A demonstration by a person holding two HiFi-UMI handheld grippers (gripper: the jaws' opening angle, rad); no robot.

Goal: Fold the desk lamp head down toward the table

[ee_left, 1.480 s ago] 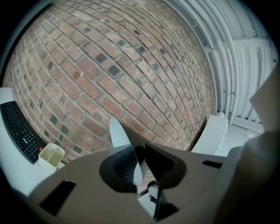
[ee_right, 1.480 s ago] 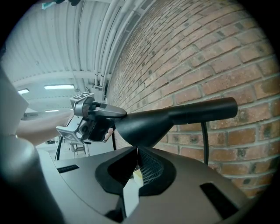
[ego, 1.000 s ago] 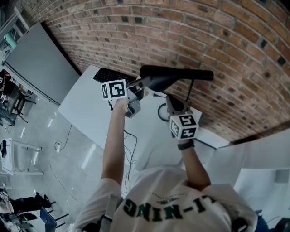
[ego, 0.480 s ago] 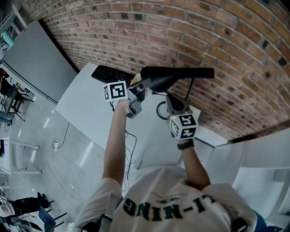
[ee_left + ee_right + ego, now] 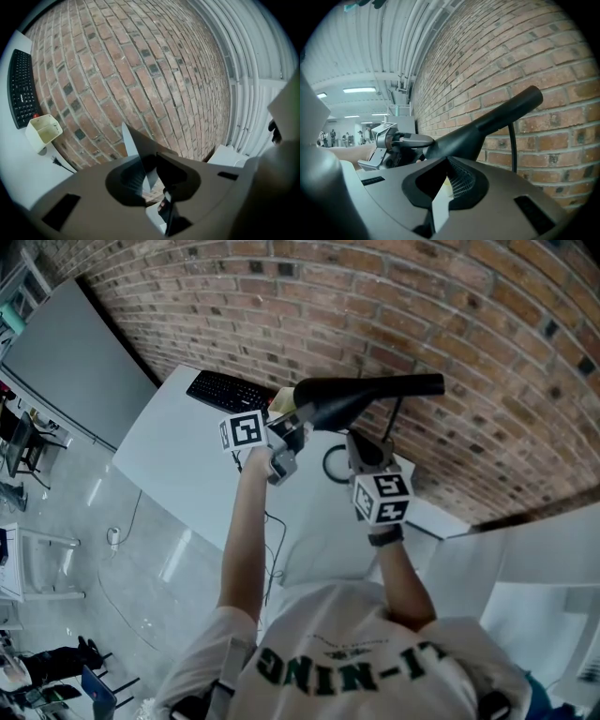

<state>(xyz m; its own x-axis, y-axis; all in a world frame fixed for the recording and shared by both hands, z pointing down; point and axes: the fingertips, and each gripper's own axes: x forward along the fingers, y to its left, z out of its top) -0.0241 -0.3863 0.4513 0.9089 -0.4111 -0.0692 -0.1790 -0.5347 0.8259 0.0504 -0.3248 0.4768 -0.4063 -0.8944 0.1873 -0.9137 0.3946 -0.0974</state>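
The black desk lamp head [image 5: 375, 390] is a long bar lying about level above the white table [image 5: 187, 456]. Its thin stem [image 5: 394, 423] stands close to the brick wall. My left gripper [image 5: 286, 427] is shut on the head's wide left end. The right gripper view shows that grip, with the left gripper [image 5: 405, 140] clamped on the lamp head [image 5: 487, 122]. My right gripper [image 5: 359, 442] hangs just under the middle of the head. Its jaws [image 5: 449, 180] stand together with nothing between them, and the stem [image 5: 512, 150] passes to their right.
A black keyboard [image 5: 225, 390] lies at the table's far left by the brick wall [image 5: 375, 306]. A cream container [image 5: 43, 131] stands beside it. A dark ring [image 5: 330, 465] lies on the table below the head. A cable [image 5: 272, 531] trails toward the near edge.
My left gripper has sunk a little and rolled slightly, taking the wide end of the lamp head down with it. The right gripper has not moved.
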